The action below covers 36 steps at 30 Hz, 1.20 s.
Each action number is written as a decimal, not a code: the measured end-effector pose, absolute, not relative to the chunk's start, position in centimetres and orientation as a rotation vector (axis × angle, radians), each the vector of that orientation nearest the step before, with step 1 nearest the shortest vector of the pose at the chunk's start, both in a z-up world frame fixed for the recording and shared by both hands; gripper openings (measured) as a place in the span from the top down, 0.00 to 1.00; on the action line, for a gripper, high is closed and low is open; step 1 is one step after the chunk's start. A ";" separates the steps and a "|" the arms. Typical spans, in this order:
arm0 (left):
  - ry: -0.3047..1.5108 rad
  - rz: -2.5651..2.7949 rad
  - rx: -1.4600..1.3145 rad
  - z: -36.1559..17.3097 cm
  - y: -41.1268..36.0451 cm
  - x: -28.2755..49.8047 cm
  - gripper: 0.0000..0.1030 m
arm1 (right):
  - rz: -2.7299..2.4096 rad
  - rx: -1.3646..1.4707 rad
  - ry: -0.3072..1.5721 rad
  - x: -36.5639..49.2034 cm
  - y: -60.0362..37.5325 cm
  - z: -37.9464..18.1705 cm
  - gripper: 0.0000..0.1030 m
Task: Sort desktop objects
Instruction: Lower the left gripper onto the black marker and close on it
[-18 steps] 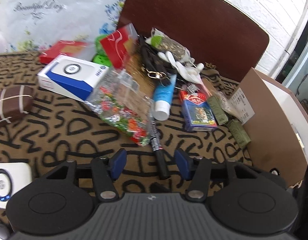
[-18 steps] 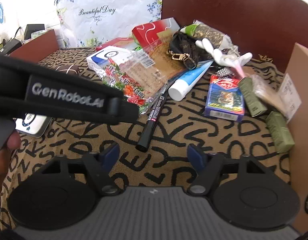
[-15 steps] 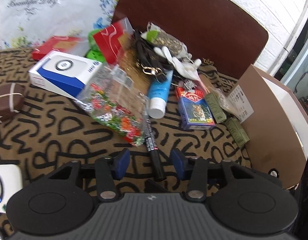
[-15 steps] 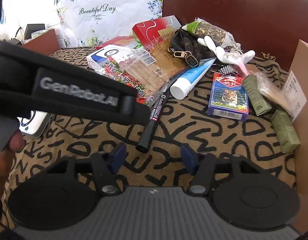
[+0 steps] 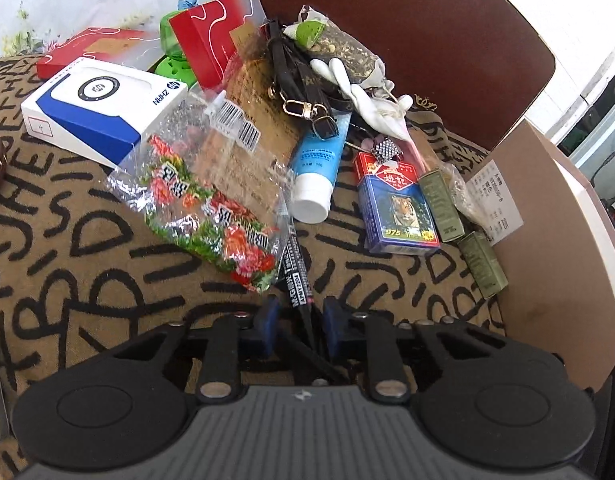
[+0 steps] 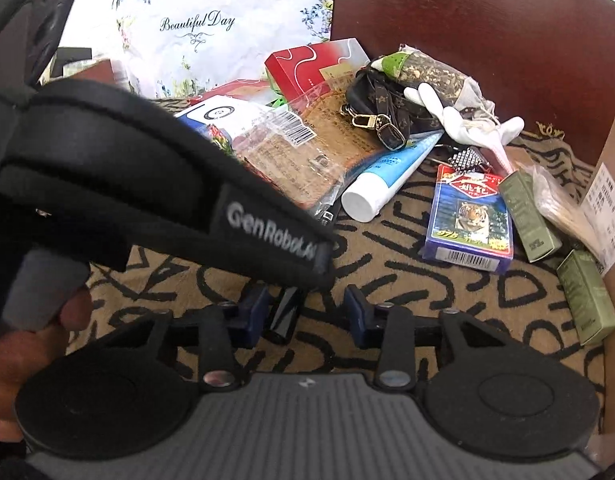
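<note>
A black marker pen [image 5: 297,280] lies on the letter-patterned cloth [image 5: 87,264], its far end tucked under a clear bag of red-and-green sweets [image 5: 211,208]. My left gripper [image 5: 300,316] is down over the pen, with its blue pads drawn in close on either side of the barrel. In the right wrist view, the left gripper's black body and strap [image 6: 167,184] fill the upper left, held by a hand [image 6: 39,340]. My right gripper [image 6: 306,312] stands open just behind. The pen's near end [image 6: 285,314] shows beside the right gripper's left finger and is not pressed.
Beyond the pen is a heap: a blue-and-white box [image 5: 103,108], a red box [image 5: 215,40], a blue tube [image 5: 315,168], a tiger card pack [image 5: 399,208], olive boxes [image 5: 443,204], a white glove [image 5: 367,96] and a brown strap [image 5: 299,92]. A cardboard box wall [image 5: 547,240] stands right, a brown chair back [image 5: 427,20] behind.
My left gripper has moved forward over the pen and its jaws have narrowed around it. The right gripper's jaws have also narrowed and it has come closer to the pen's near end.
</note>
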<state>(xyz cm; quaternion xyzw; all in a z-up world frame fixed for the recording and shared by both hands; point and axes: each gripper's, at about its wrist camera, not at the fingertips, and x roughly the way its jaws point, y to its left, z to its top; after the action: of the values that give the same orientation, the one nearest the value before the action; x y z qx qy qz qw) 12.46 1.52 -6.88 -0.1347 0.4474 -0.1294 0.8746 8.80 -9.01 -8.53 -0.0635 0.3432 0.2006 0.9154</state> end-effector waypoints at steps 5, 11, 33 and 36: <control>0.937 -0.277 -0.285 -7.0 1.0 11.5 0.78 | 0.418 -0.139 0.715 7.9 -9.6 -8.3 0.76; 0.944 -0.270 -0.280 -7.0 0.0 9.5 0.75 | 0.424 -0.145 0.742 5.7 -10.8 -7.9 0.78; 0.957 -0.223 -0.285 -6.7 -0.8 8.7 0.76 | 0.451 -0.109 0.759 2.6 -12.6 -7.5 0.78; 0.956 -0.223 -0.289 -6.8 -0.5 9.8 0.76 | 0.472 -0.111 0.757 3.4 -12.3 -7.6 0.78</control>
<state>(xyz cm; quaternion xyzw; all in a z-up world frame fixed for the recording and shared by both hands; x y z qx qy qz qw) 9.76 -0.49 -6.77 -0.1382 0.4573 -0.1068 0.8720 3.44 -12.27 -7.61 -0.0537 0.3660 0.2279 0.9007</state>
